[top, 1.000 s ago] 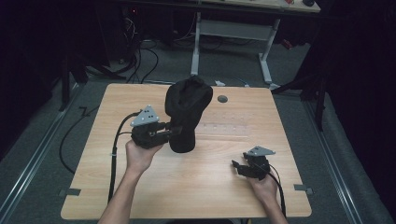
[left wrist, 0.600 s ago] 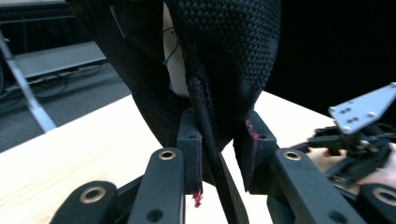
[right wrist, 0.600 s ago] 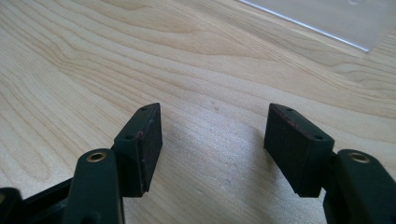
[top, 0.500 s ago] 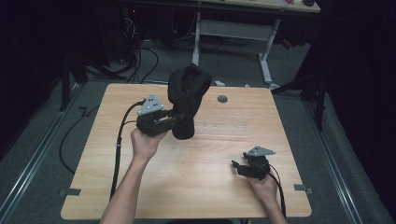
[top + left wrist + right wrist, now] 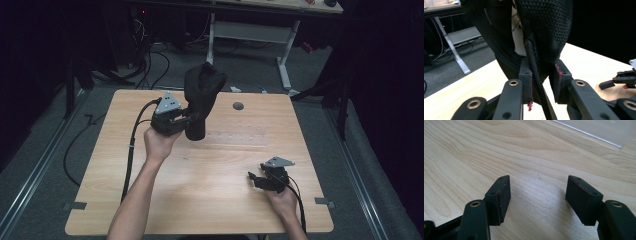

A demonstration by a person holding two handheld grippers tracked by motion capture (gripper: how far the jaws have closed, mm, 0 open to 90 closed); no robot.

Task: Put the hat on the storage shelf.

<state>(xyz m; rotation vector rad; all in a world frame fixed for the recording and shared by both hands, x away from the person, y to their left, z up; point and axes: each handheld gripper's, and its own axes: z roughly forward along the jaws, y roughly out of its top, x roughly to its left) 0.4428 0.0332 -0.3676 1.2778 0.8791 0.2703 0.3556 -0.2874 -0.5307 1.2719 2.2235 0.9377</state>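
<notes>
We see a light wooden table (image 5: 210, 200) in the middle of the frame, standing on grey carpeted floor (image 5: 60, 140). A small dark round disc (image 5: 238, 106) sits in the tabletop near its far edge. In the upper part of the frame stands a second desk with a white metal frame (image 5: 282, 50), and black cables (image 5: 150, 60) trail across the floor at the upper left. A metal rail (image 5: 30, 175) runs along the lower left. The edges of the room lie in deep shadow, while light falls on the table.

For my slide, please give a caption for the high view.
Left gripper lifts a black mesh shoe above the wooden table; right gripper rests open.
</notes>
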